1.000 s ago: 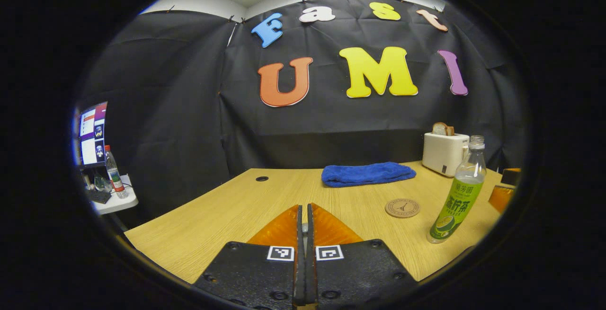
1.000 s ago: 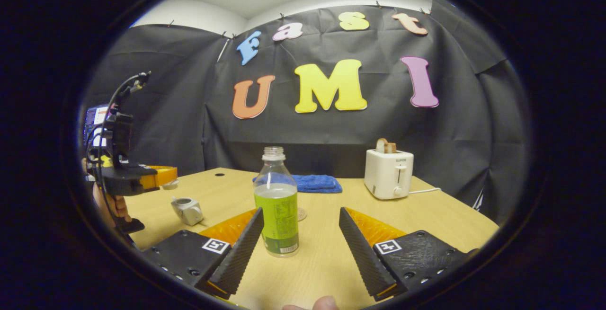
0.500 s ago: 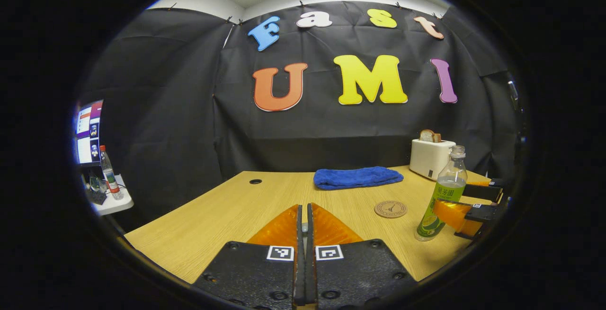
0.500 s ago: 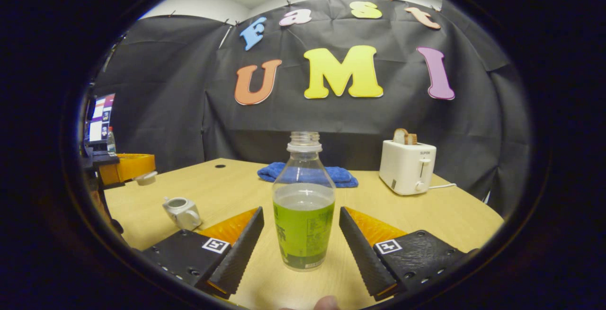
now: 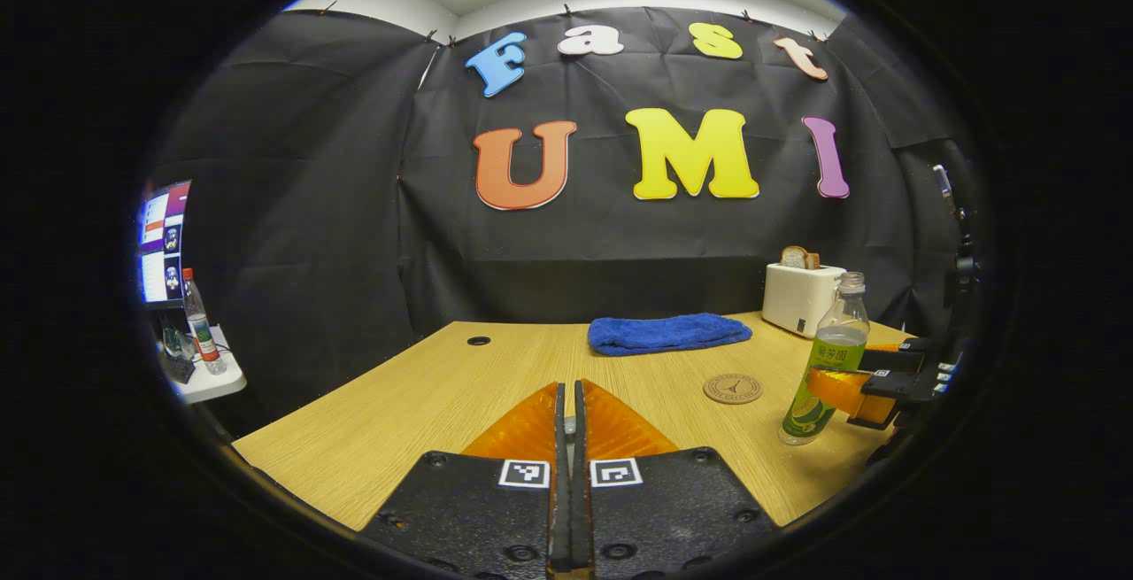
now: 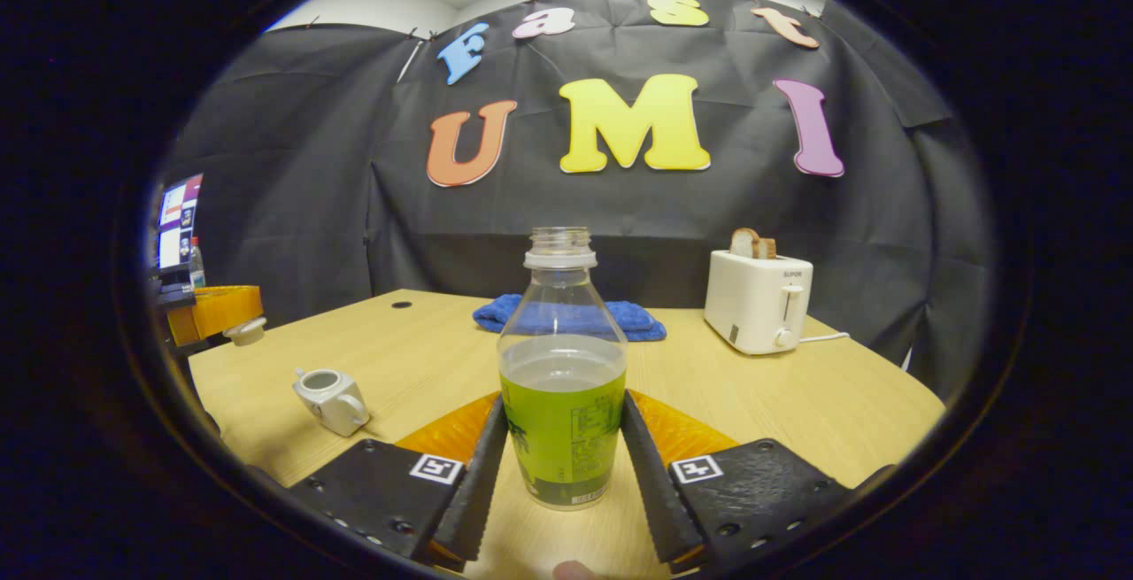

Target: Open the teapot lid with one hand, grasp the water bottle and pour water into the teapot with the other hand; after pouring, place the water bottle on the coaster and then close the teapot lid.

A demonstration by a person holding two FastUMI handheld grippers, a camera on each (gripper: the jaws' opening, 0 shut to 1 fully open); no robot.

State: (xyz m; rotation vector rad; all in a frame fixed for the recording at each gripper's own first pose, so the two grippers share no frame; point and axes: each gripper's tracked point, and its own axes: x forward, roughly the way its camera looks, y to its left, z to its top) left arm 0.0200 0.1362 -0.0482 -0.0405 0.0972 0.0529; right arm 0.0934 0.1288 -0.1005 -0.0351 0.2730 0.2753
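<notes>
My right gripper clamps both fingers against the uncapped water bottle standing on the table. My left gripper, fingers pressed together, seemingly pinches the lid above the open teapot; the coaster lies nearby.

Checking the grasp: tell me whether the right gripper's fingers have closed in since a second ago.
Yes. The right gripper fingers moved inward against the water bottle, which stands before the toaster.
</notes>
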